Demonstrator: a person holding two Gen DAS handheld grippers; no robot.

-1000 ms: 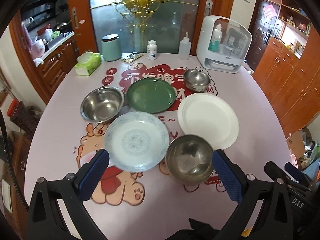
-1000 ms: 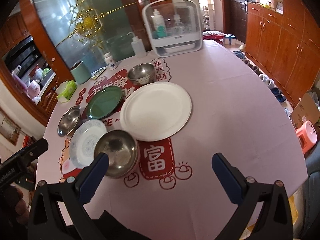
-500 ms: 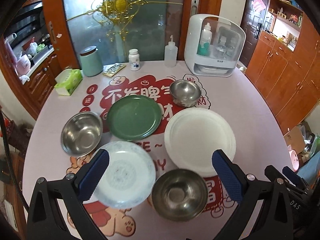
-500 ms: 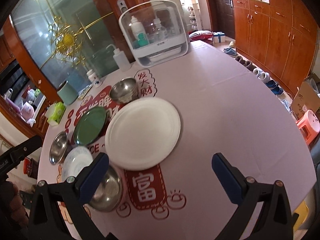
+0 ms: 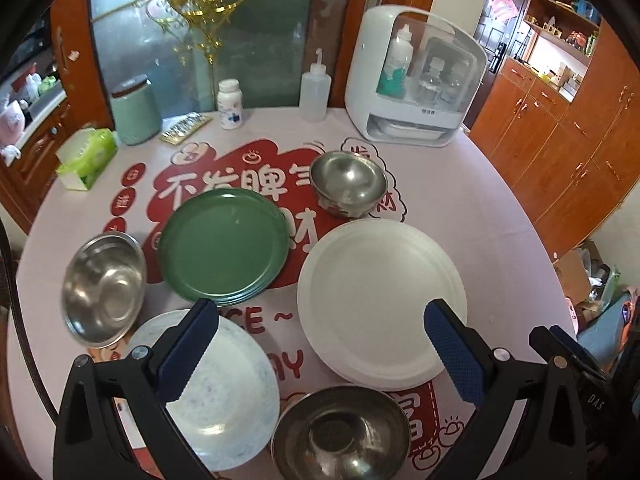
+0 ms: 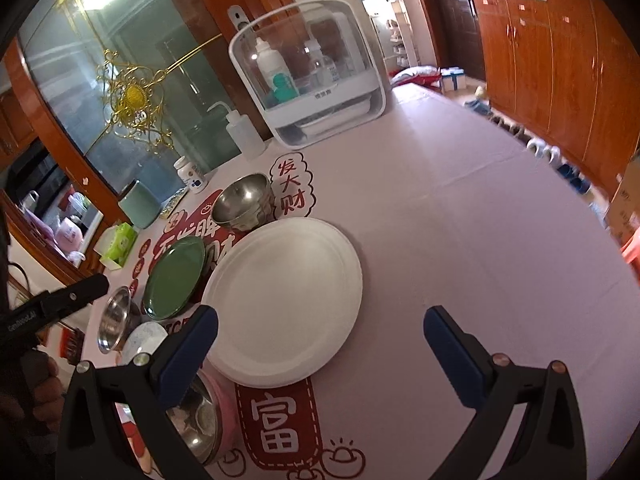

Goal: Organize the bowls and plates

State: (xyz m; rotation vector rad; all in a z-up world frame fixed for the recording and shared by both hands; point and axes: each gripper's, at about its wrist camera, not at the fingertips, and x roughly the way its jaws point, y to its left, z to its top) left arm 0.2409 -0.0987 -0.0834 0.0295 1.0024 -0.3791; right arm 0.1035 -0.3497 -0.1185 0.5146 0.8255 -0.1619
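On the pink tablecloth lie a large white plate (image 5: 382, 300) (image 6: 284, 300), a green plate (image 5: 224, 246) (image 6: 174, 278) and a pale blue patterned plate (image 5: 224, 396) (image 6: 144, 340). Three steel bowls stand around them: far (image 5: 347, 186) (image 6: 242, 202), left (image 5: 102, 288) (image 6: 114, 318) and near (image 5: 340, 436) (image 6: 196, 420). My left gripper (image 5: 320, 356) hangs open above the near bowl and the white plate's front edge, holding nothing. My right gripper (image 6: 320, 356) is open and empty over the white plate's right front rim.
At the back stand a white bottle steriliser box (image 5: 416, 80) (image 6: 308, 72), a squeeze bottle (image 5: 315, 92), a pill bottle (image 5: 230, 106), a green canister (image 5: 134, 112) and a tissue box (image 5: 86, 158). Wooden cabinets (image 5: 560, 140) lie right. The cloth's right side (image 6: 480, 220) is bare.
Both grippers have moved forward over the table, so the plates and bowls appear closer and lower in view. Both stay open; no dish has shifted.
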